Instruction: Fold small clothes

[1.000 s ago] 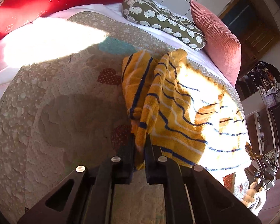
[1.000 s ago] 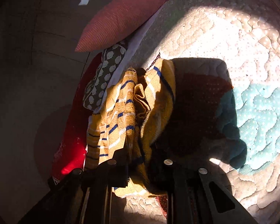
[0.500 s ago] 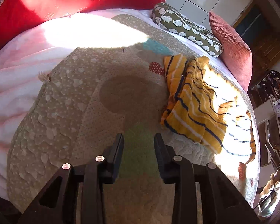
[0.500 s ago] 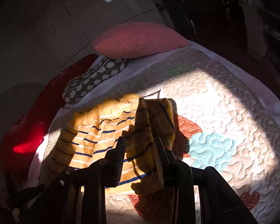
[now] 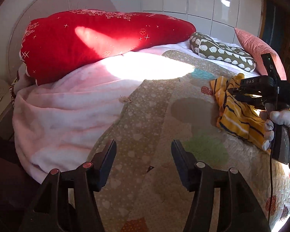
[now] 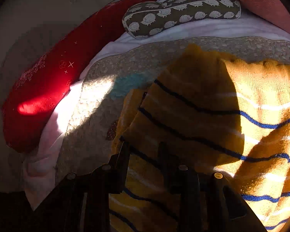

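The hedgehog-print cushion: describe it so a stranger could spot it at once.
Start at the bed's patchwork quilt and look to its far edge. There, between the big red pillow and the pink ribbed pillow, lies the long olive hedgehog-print cushion, the only one covered in white hedgehogs.

"DAS" on right claw (image 5: 234, 93) body.

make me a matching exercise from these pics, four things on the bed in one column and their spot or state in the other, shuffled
1. yellow striped knit garment
2. red star-print cushion
3. olive hedgehog-print bolster
4. left gripper

a. jaws opening over the quilt, nothing between them
b. lying between the red and pink cushions
c. crumpled on the quilt
d. against the round headboard

Pairs: 1-c, 2-d, 3-b, 4-a
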Demonstrator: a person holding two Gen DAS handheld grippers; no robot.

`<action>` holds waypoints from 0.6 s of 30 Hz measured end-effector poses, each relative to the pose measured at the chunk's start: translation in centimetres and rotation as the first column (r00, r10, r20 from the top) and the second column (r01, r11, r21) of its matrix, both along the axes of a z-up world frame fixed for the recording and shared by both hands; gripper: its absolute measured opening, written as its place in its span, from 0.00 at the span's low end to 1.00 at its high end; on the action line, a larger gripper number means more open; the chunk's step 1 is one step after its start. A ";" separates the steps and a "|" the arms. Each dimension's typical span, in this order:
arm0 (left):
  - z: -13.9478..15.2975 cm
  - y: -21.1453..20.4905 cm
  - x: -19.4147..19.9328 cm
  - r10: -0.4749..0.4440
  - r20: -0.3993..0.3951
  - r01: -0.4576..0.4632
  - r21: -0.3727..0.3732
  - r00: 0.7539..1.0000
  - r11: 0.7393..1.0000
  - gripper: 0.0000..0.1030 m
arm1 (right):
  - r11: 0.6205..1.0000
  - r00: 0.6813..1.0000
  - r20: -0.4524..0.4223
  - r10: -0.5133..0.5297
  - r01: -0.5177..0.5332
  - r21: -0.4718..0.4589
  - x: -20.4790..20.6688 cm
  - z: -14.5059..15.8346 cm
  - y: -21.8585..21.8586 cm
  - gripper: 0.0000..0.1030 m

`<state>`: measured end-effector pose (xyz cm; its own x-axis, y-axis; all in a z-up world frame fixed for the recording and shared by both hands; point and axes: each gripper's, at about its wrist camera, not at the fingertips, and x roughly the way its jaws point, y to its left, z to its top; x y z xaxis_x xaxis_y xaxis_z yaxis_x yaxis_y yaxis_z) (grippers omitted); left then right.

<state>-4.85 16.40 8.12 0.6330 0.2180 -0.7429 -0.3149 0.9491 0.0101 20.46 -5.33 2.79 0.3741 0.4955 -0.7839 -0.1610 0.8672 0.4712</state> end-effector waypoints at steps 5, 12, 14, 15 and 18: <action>-0.2 1.7 -0.7 0.023 0.008 -0.023 0.009 1.000 1.000 0.57 | 0.984 0.982 -0.072 0.172 -0.169 0.049 -2.1 -1.4 6.0 0.33; -0.9 3.0 -1.1 0.035 -0.007 -0.035 -0.016 0.999 0.999 0.57 | 0.926 0.927 0.042 0.372 -0.369 -0.079 -7.4 1.3 9.9 0.33; -0.9 3.2 -1.3 0.042 -0.004 -0.042 -0.017 0.999 0.999 0.57 | 0.945 0.941 0.088 0.327 -0.328 -0.005 -6.9 3.2 8.6 0.33; -0.9 3.3 -1.4 0.045 -0.004 -0.045 -0.013 0.999 0.999 0.57 | 0.960 0.954 0.113 0.279 -0.281 0.002 -6.4 4.0 8.0 0.33; -0.8 3.3 -1.6 0.050 0.002 -0.050 -0.020 0.999 0.999 0.57 | 0.996 0.983 0.162 0.083 -0.081 -0.022 -4.6 4.6 4.7 0.33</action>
